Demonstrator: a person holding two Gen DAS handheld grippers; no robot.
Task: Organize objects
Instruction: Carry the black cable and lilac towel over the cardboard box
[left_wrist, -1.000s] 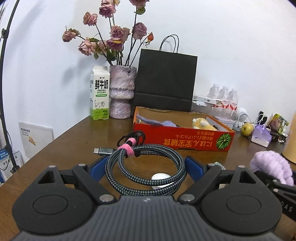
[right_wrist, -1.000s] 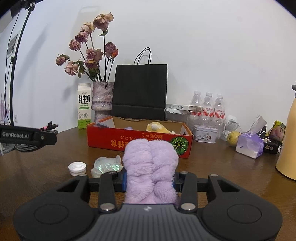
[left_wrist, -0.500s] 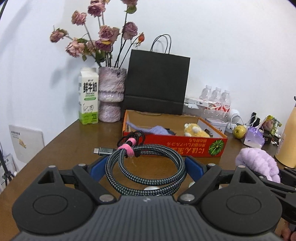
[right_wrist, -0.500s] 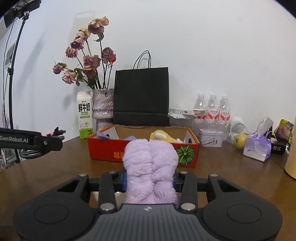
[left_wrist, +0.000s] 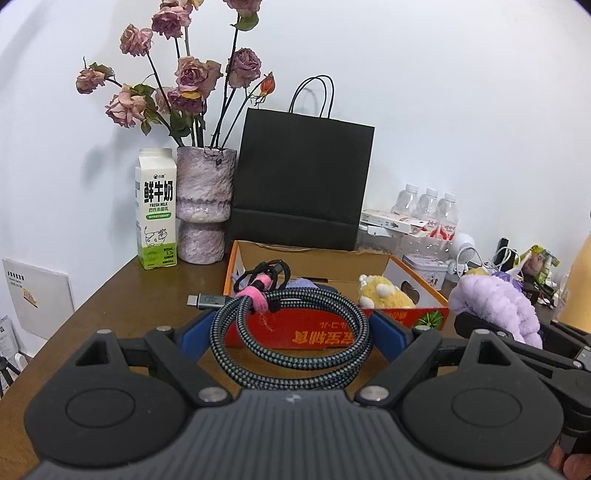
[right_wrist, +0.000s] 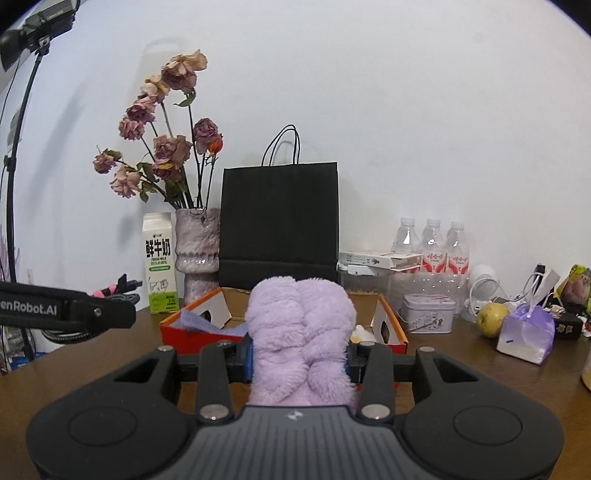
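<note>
The left gripper (left_wrist: 291, 332) has its blue pads spread wide and pressed against both sides of a coiled braided cable (left_wrist: 290, 334), which it carries off the table; a pink strap (left_wrist: 255, 297) binds the coil and a grey plug (left_wrist: 207, 301) sticks out to the left. The right gripper (right_wrist: 298, 360) pinches a fluffy lilac cloth (right_wrist: 299, 332), whose bunched folds rise above the pads.

Just beyond both tools sits a red cardboard box (left_wrist: 332, 330) on the brown table (left_wrist: 122, 295). Only the left wrist view looks down into the box enough to show a yellow plush toy (left_wrist: 384, 297) at its right end; in the right wrist view the cloth hides most of the inside, though a bluish cloth (right_wrist: 201, 321) shows at the box's left end. The left view also catches the right gripper with its lilac load at the right edge, while the right view shows the left gripper's arm entering from the left edge.

Farther back against the wall stand a milk carton (right_wrist: 159, 267), a vase of dried roses (right_wrist: 195, 253) and a black paper bag (right_wrist: 279, 225). The right view shows more clearly the water bottles (right_wrist: 430, 245), a small tin (right_wrist: 428, 314), a yellow-green fruit (right_wrist: 491, 319) and a lilac pouch (right_wrist: 526, 334) to the right.
</note>
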